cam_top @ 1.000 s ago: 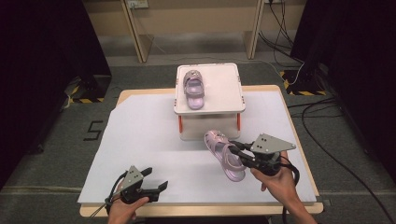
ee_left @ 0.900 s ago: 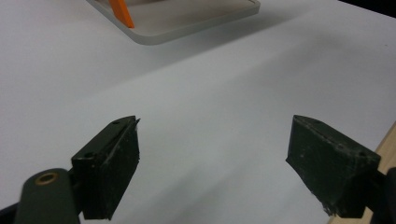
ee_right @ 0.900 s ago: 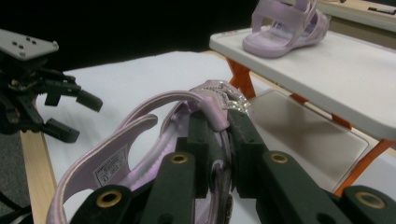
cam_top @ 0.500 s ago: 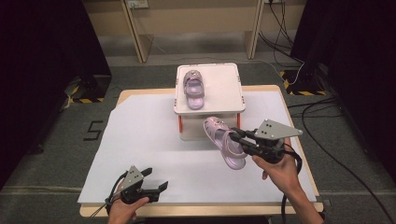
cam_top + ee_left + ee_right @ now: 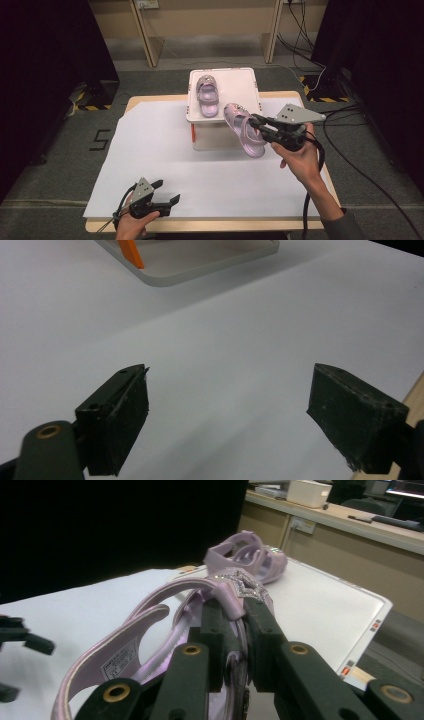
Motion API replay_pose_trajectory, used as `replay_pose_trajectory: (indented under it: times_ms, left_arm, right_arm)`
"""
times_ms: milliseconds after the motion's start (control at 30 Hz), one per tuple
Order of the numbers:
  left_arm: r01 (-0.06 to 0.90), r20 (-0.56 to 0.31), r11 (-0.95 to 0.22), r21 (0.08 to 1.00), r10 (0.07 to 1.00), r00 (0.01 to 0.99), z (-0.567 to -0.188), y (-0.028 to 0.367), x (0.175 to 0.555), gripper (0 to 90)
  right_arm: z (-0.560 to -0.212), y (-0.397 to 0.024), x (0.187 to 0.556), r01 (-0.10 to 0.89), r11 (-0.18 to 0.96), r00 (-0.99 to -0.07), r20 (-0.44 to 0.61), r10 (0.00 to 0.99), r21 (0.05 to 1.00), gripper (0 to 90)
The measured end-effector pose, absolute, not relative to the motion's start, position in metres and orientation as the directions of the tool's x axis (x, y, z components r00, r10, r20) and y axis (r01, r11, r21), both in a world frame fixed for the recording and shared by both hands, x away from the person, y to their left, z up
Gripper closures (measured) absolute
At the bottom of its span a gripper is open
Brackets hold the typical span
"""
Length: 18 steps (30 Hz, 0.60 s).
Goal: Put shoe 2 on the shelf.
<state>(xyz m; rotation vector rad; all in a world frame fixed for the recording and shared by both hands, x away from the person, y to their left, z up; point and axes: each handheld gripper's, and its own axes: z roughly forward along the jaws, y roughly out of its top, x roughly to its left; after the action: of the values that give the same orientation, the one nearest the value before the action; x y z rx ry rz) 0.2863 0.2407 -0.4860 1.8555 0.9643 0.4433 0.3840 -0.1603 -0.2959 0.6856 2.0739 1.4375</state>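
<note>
A lilac sandal [image 5: 243, 130] hangs in the air at the front right corner of the white box [image 5: 240, 85], with my right gripper [image 5: 256, 125] shut on its side edge. In the right gripper view the jaws pinch that sandal [image 5: 150, 630] by its edge near the star-shaped ornament. A second lilac sandal [image 5: 207, 94] lies on the box lid, toe towards me; it is the farther sandal [image 5: 250, 560] in the right gripper view. My left gripper [image 5: 167, 192] rests low near the table's front edge, open, with bare white sheet between its jaws [image 5: 225, 410].
The box stands at the back middle of the white sheet [image 5: 150, 150] covering the wooden table [image 5: 330, 185]. An orange latch [image 5: 131, 252] marks the box's side. Cables [image 5: 360, 165] trail on the floor at the right. Dark curtains flank both sides.
My right gripper has lifted the sandal off the sheet and carried it up and back towards the box lid. The left gripper has stayed where it was.
</note>
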Motion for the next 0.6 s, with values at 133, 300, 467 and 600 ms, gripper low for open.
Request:
replay_pose_trajectory:
  times_ms: [133,300,467,600]
  left_arm:
    - [0.427,-0.102,-0.227,0.875,0.777,0.621,-0.486,0.241,0.286,16.0]
    - [0.429,-0.108,-0.22,0.876,0.778,0.619,-0.486,0.241,0.286,16.0]
    - [0.429,-0.11,-0.218,0.877,0.778,0.619,-0.486,0.241,0.285,16.0]
    - [0.429,-0.114,-0.213,0.878,0.778,0.618,-0.486,0.241,0.285,16.0]
  right_arm:
    - [-0.293,-0.158,0.399,0.115,0.31,-0.716,-0.137,0.684,0.944,80.9]
    - [-0.292,-0.155,0.419,0.121,0.31,-0.699,-0.141,0.701,0.943,80.9]
    - [-0.288,-0.15,0.438,0.122,0.326,-0.67,-0.165,0.724,0.937,80.9]
    - [-0.289,-0.144,0.455,0.129,0.329,-0.651,-0.17,0.74,0.936,80.9]
